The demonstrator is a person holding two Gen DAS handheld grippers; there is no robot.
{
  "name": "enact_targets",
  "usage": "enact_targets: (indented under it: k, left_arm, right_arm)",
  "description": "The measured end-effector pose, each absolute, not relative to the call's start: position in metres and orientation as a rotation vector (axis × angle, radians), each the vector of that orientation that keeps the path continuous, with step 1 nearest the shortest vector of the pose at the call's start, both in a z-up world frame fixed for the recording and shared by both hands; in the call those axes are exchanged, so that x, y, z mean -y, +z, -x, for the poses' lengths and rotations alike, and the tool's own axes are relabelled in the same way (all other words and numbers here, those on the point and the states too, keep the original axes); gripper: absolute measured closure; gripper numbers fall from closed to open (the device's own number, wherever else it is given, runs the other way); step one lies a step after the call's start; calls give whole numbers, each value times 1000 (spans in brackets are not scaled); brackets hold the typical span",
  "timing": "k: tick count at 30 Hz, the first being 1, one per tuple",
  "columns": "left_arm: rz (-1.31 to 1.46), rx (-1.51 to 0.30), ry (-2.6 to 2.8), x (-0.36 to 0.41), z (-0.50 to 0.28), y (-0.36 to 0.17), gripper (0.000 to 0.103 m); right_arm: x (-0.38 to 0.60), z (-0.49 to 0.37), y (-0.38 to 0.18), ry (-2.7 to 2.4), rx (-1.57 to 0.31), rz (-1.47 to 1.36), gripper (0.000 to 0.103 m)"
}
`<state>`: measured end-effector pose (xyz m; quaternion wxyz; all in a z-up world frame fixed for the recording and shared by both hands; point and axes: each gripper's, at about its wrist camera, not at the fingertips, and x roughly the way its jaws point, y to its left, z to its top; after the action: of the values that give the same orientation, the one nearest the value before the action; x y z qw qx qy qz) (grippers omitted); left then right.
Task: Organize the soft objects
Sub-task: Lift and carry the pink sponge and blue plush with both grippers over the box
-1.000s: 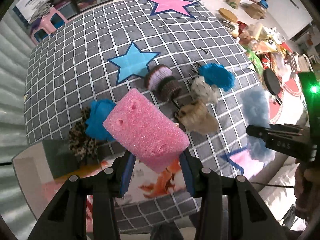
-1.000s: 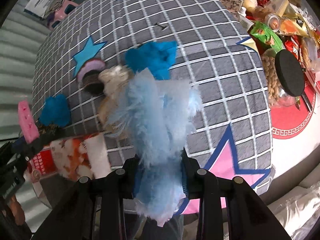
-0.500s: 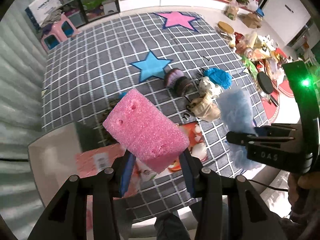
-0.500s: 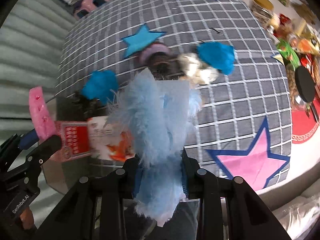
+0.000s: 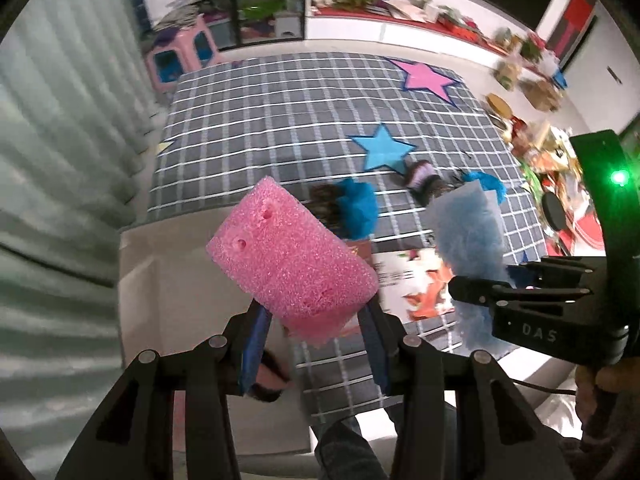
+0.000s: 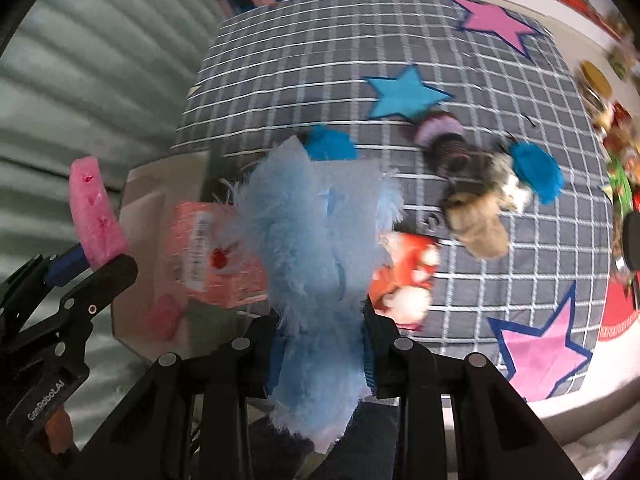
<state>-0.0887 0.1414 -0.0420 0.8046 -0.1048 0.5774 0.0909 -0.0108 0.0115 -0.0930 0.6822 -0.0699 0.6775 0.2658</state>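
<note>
Pink sponge (image 5: 292,264), one; blue scrunchies (image 6: 534,174), two

A pink foam sponge block (image 5: 292,264) sits between the left gripper's (image 5: 316,350) fingers, above a beige cardboard box (image 5: 160,280) at the near edge of the grey checked star-patterned cloth (image 5: 280,120). Right of it, the right gripper (image 6: 324,356) holds a pale blue fluffy cloth (image 6: 316,248).

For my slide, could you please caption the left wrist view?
Pink sponge held above a checked blanket beside a box.
</note>
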Motion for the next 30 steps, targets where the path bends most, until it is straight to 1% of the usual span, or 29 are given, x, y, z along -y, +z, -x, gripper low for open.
enact_targets:
  k: [15, 30]
  left_arm:
    - [346, -1221, 380, -217, 157, -53, 56]
    - [390, -1245, 471, -257, 178, -74, 56]
  right_arm:
    - [-111, 59, -75, 794, -1464, 355, 69]
    - [-176, 78, -82, 902, -1457, 474, 69]
